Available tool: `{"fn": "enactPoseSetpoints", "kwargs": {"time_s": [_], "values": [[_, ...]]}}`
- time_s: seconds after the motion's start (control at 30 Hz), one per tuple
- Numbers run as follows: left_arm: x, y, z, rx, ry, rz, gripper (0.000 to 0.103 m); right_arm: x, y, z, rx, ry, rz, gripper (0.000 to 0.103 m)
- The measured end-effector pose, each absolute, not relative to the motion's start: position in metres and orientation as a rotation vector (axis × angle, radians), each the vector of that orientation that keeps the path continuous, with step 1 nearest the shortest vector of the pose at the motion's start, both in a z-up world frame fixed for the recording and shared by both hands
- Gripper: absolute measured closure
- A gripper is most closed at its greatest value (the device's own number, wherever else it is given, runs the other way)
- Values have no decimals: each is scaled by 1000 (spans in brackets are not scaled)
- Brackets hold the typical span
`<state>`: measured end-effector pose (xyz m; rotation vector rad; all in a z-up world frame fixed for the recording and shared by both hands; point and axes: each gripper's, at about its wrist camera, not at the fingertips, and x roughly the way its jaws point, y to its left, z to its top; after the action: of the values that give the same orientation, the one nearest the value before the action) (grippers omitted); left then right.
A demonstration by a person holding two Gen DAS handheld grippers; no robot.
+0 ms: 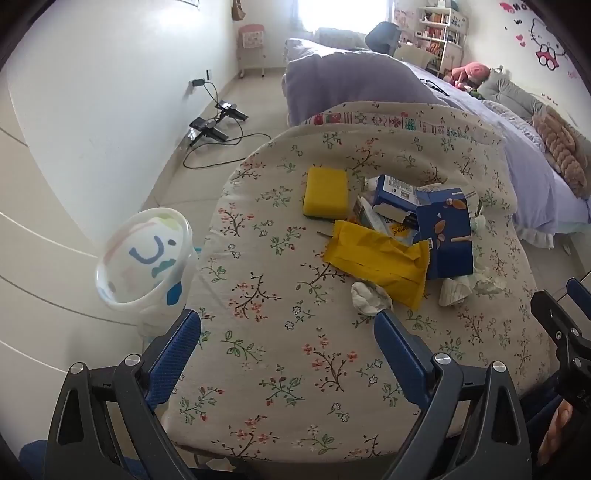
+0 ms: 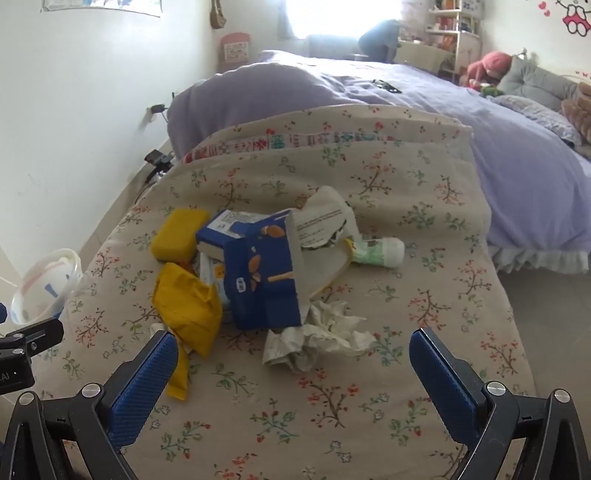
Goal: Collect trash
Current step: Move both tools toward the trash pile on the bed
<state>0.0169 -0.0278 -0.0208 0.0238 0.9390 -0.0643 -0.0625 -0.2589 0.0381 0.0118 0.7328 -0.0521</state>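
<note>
Trash piled on a floral tablecloth
Left gripper and right gripper are held spread, empty, above crumpled tissue

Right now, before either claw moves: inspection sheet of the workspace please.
Surface: floral cloth covering a table, flat.
Job's things: blue carton, yellow wrapper, crumpled tissues, white-capped bottle, all piled mid-table; bin with white liner beside the table's edge.
Clutter: yellow sponge next to the pile.
Grippers: left claw open, holding nothing; right claw open, holding nothing, tissues just ahead.
Cables: black cables and adapters on the floor by the wall.
Surroundings: purple bed, bookshelf.
</note>
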Motion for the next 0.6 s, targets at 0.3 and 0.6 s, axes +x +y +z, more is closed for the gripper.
{"fn": "enactPoseSetpoints", "kwargs": {"time_s": [0.3,0.6], "values": [[21,-27,-27,-5,955,-82,6,-70,-263,41,4,722,-70,0],[23,-30,-31,-13,966,-94,6,-70,-264,41,-9,722,-84,0]]}}
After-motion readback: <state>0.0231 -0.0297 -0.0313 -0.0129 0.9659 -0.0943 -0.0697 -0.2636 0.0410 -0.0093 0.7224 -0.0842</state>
